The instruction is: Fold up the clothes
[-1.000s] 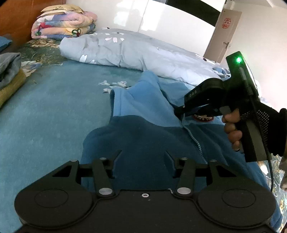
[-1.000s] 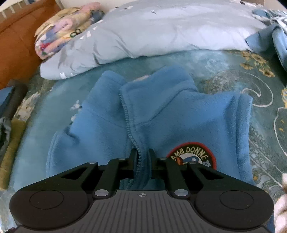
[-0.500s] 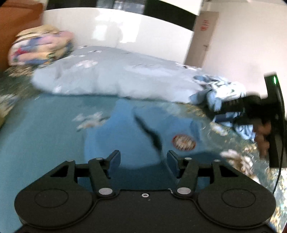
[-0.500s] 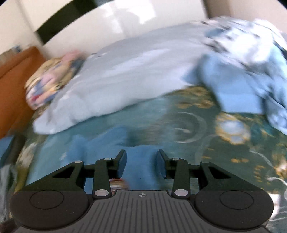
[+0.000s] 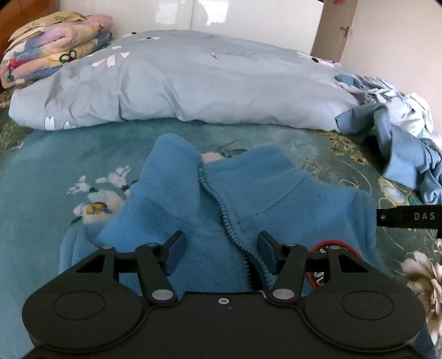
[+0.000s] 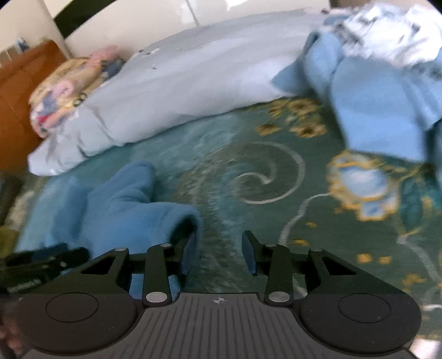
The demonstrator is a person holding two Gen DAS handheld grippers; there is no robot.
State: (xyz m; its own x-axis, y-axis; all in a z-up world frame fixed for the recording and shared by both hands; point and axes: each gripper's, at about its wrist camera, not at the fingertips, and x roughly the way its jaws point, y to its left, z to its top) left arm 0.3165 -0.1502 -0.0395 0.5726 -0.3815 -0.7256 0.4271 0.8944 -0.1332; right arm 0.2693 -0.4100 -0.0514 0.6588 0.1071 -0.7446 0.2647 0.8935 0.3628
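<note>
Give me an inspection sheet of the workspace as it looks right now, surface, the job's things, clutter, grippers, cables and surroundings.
Surface: bed with a teal floral bedspread.
Job's things: blue fleece jacket lying front up, zipper partly open, round red-rimmed patch on the chest.
Clutter: heap of light blue clothes to the right; grey-blue duvet rolled behind; folded patterned blanket far left.
Grippers: left gripper open above the jacket, nothing between the jaws; right gripper open beside the jacket's edge, over bedspread, view blurred.
Cables: nothing seen.
Surroundings: white wardrobe, wooden headboard, a door.
</note>
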